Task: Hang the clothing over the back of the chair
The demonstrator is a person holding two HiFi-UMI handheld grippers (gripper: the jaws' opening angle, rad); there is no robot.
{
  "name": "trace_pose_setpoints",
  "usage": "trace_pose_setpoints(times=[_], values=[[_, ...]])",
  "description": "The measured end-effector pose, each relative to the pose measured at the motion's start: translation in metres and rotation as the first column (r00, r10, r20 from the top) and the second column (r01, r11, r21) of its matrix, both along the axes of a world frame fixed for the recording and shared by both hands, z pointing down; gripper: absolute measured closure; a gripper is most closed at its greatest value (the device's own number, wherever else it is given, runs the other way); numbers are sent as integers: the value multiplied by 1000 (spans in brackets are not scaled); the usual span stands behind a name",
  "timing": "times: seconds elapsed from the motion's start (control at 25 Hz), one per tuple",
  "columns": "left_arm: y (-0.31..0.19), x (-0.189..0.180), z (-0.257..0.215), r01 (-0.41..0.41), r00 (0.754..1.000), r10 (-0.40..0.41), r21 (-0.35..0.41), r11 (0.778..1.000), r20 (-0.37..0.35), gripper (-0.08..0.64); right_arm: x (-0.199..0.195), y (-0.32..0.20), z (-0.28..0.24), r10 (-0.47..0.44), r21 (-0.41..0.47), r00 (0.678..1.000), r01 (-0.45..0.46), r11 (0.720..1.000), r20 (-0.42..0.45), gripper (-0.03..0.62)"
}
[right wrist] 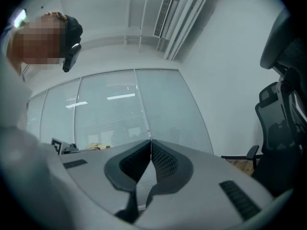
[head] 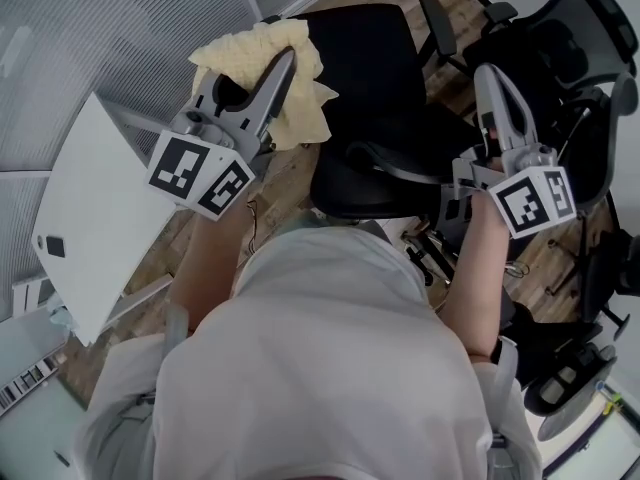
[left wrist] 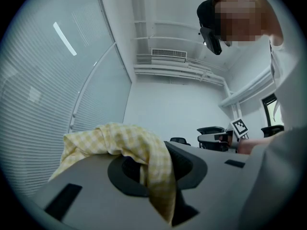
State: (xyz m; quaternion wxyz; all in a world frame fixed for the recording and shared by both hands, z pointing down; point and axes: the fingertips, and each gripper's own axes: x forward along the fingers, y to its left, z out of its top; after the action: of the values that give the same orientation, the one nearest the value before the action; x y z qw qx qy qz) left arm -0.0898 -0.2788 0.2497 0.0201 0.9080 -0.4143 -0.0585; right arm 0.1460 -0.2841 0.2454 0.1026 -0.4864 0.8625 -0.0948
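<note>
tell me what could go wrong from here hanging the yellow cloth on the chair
1. Only the left gripper holds the yellow cloth, pinching one bunched fold; it may slip out mid-carry.
2. The right gripper is shut and empty, so the cloth may land on the black chair in a lump and slide off.

Clothing: soft matt cloth, v. crumpled

I read no words, brands or numbers anywhere. Only black-and-white square markers show, on the left gripper and right gripper.
</note>
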Motion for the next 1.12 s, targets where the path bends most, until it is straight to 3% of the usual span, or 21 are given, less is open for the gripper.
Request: trace_pose_setpoints(times=[0.28, 0.52, 0.84, 1.12], values=[[26, 13, -9, 25, 1000, -25, -1, 1000, 17, 468, 11, 3, -3, -76, 18, 997, 75, 997, 10, 571], [37, 22, -28, 17, 1000, -18, 21, 1000, 22, 468, 14, 14, -6, -88, 8, 996, 88, 996, 11, 571], [71, 55, -62, -127, 991, 126, 38, 991, 40, 466, 28, 23, -11, -93, 34, 996, 92, 995, 12, 571], [111, 87, -80, -292, 955, 290, 24, 956, 60, 466, 32, 27, -18, -77, 44, 997, 77, 996, 11, 571]])
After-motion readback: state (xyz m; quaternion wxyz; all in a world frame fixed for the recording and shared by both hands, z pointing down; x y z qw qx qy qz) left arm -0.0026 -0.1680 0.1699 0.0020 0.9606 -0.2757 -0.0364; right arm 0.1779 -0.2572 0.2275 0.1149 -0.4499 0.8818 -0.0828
